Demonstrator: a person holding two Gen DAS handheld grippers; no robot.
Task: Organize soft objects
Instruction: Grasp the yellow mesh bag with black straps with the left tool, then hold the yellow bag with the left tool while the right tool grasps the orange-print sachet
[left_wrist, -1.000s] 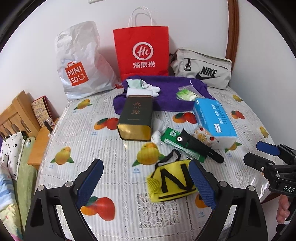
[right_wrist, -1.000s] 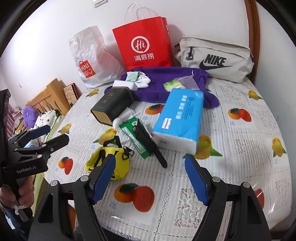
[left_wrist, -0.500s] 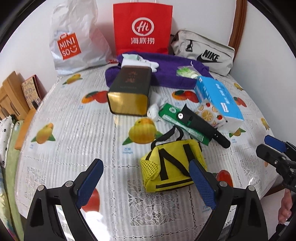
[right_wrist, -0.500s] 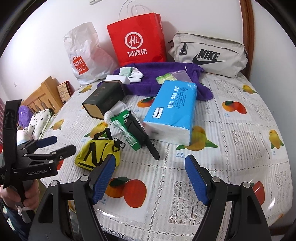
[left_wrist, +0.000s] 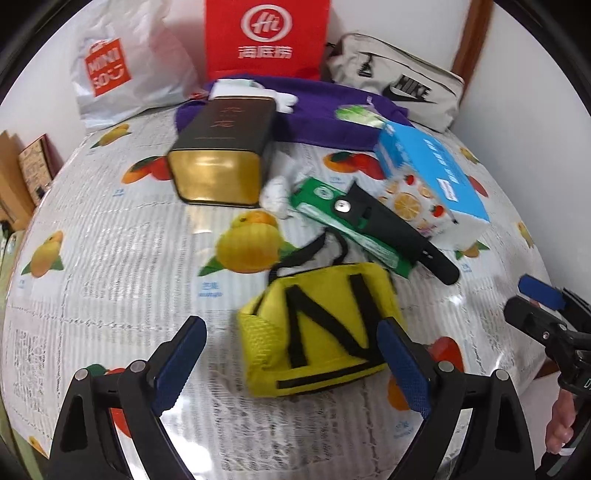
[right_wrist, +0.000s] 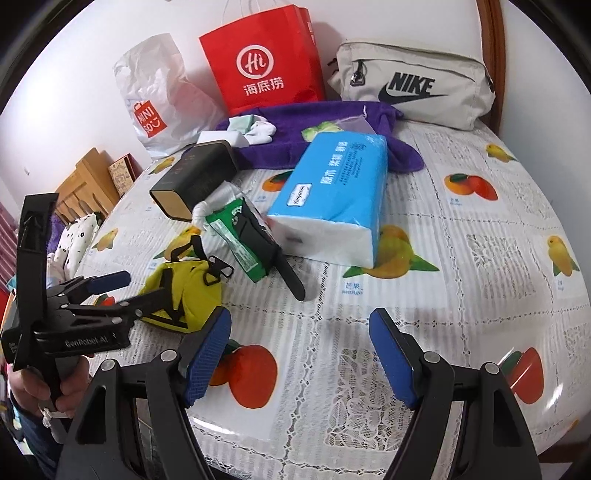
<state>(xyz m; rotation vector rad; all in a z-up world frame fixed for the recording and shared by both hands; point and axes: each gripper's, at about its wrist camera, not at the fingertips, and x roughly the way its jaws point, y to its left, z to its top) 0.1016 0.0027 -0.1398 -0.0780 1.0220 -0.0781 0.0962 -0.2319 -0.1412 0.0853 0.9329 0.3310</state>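
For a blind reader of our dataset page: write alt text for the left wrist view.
An open left gripper hangs over a small yellow pouch on a fruit-print tablecloth, its fingers not touching the pouch. Behind lie a dark tin, a blue tissue pack and a purple towel; the right gripper shows at the right edge.

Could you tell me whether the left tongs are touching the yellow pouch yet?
Cannot tell. The left wrist view shows the open left tongs straddling the yellow pouch; the right pad overlaps its edge, with no clear gap or contact.
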